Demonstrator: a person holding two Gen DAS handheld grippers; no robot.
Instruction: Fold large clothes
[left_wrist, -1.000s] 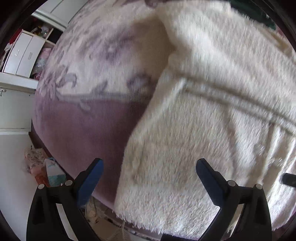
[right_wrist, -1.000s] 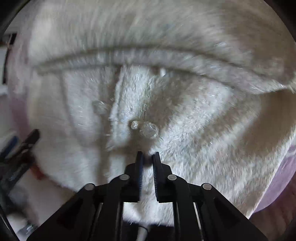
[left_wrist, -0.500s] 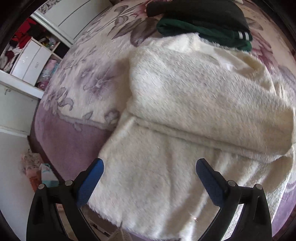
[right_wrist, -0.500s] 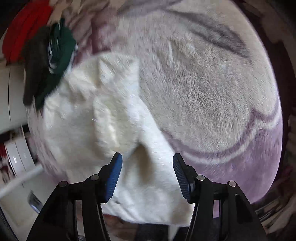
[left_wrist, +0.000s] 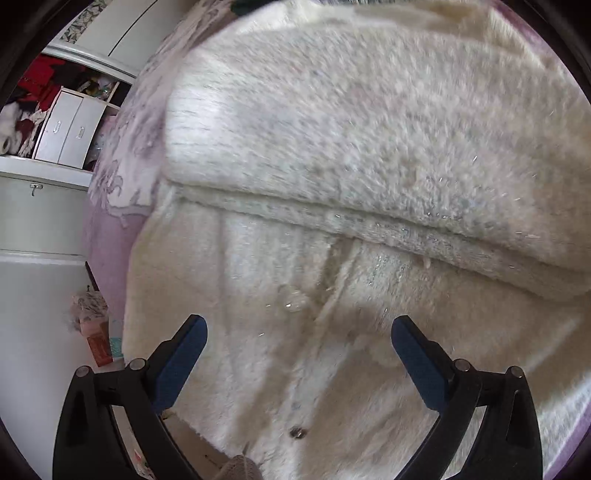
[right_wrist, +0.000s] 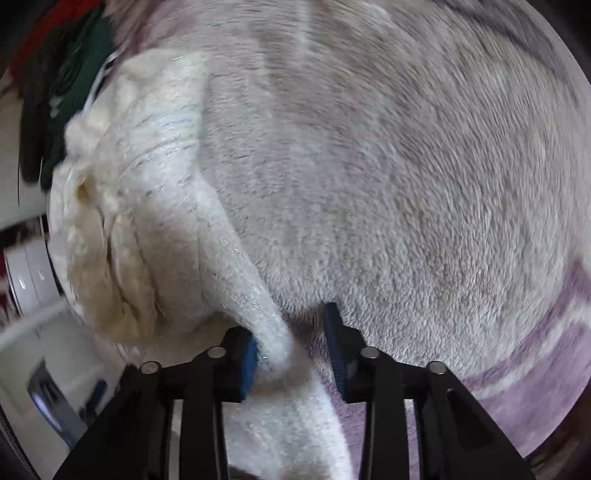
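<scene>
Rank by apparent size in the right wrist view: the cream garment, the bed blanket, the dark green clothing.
1. bed blanket, fills most of the view
2. cream garment, though its near strip between the closing jaws of the right gripper looks enlarged by closeness
3. dark green clothing, partly cut off at the edge

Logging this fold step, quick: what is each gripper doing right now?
Left gripper: open, empty, above the fluffy cream-white cardigan.
Right gripper: jaws closing around a strip of the cardigan; not yet clamped.
</scene>
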